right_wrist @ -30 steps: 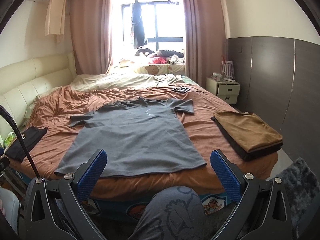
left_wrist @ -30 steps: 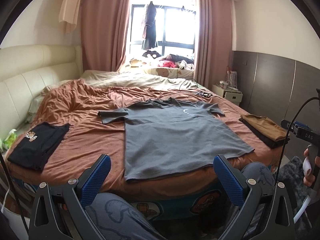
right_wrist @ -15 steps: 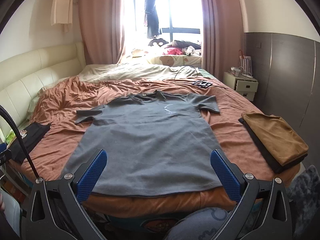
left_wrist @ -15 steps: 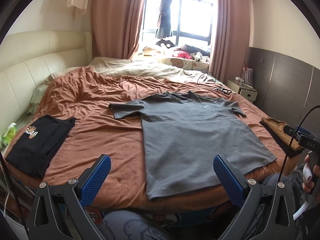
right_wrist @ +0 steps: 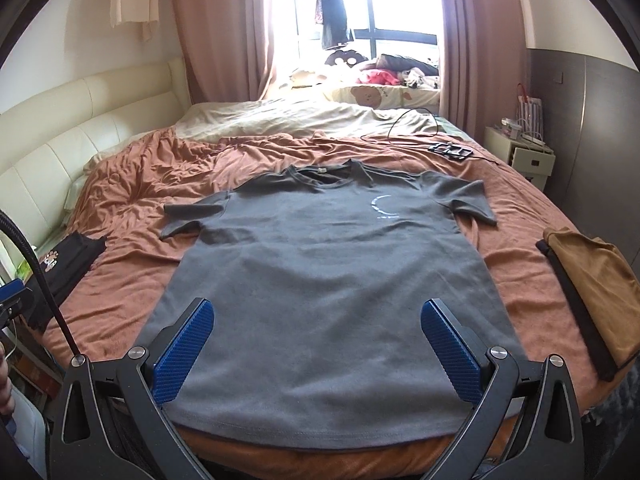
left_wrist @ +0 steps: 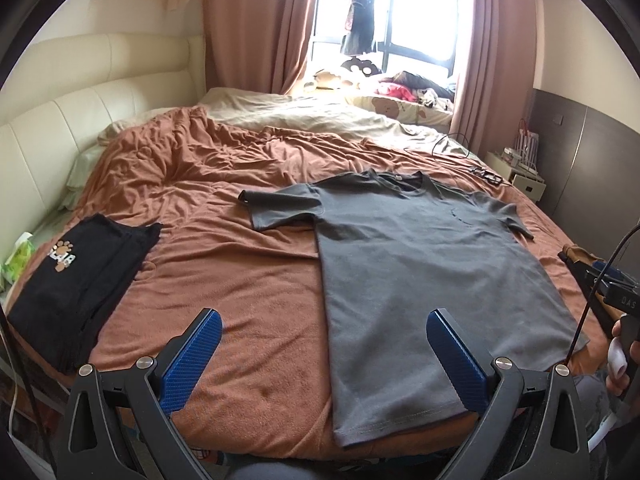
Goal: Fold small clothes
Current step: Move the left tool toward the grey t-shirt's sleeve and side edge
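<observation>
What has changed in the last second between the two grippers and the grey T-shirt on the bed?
Both open grippers, the left gripper and the right gripper, moved forward and lower toward the flat grey cotton T-shirt, so its hem now lies between their blue fingers. Nothing was gripped or released. The T-shirt, the folded black garment and the folded brown garment stayed in place.

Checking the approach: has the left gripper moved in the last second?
Yes. The left gripper has come forward and higher over the bed: the grey cotton T-shirt's hem now lies between its open fingers, against the cream padded headboard.
</observation>
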